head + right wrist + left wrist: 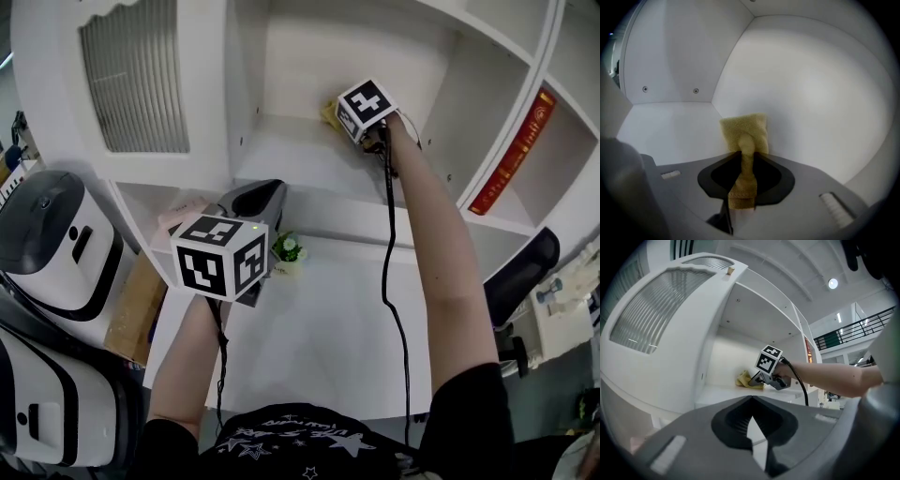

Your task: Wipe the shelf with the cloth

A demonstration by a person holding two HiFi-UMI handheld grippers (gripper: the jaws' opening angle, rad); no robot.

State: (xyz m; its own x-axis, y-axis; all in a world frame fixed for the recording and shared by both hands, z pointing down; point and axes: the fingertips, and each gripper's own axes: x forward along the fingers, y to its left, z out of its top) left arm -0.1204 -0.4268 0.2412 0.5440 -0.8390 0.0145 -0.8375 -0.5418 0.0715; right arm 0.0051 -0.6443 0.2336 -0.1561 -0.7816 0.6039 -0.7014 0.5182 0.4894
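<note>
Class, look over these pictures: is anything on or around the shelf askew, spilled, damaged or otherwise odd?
Nothing stands out. The right gripper pinches the yellow cloth in its jaws, low over the white shelf near its back corner. The left gripper is shut and empty, outside the shelf.

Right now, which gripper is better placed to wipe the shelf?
Right. The right gripper is shut on the yellow cloth, deep inside the shelf compartment. The left gripper is shut, empty, and held outside the compartment.
</note>
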